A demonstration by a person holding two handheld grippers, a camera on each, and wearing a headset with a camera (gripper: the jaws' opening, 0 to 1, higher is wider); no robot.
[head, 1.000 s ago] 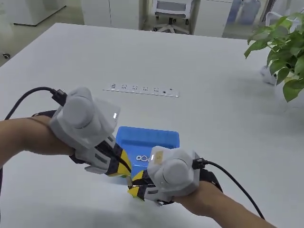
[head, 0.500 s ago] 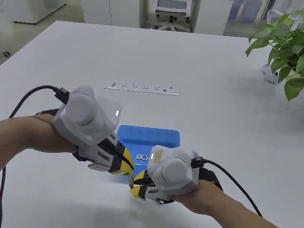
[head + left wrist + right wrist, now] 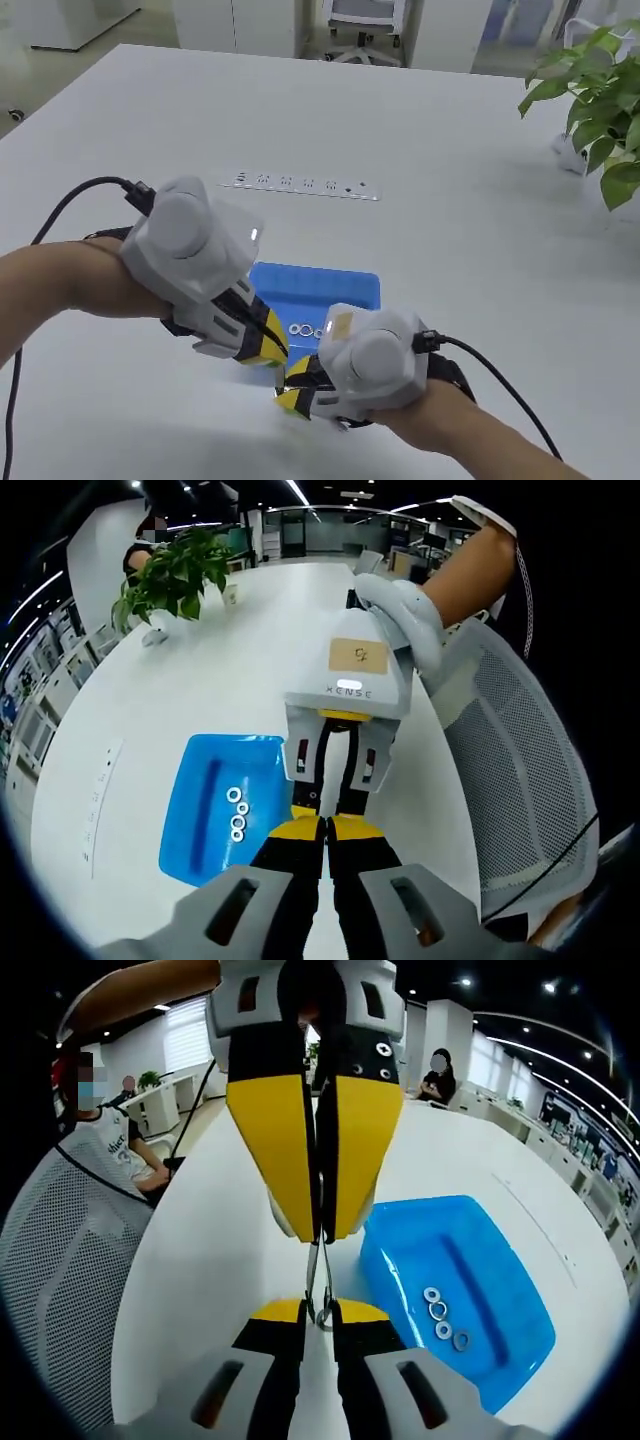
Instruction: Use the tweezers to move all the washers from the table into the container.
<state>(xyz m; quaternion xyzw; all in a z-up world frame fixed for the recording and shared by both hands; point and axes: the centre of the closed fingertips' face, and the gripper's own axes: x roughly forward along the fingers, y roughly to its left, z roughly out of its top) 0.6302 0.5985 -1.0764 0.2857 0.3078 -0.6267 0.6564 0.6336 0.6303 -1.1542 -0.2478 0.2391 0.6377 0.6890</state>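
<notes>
blue container holds four washers; left tongs, right tongs both pinch tweezers.

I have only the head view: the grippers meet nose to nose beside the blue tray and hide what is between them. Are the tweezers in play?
Observer: Yes. In the right gripper view the left gripper is shut on the tweezers.
Operator: And the right gripper?
Observer: The tweezers' tips sit between the right gripper's jaws. I can't tell whether those jaws pinch them.
Operator: I make out about three washers in the tray.
Observer: Four washers lie in a row in the tray.
</notes>
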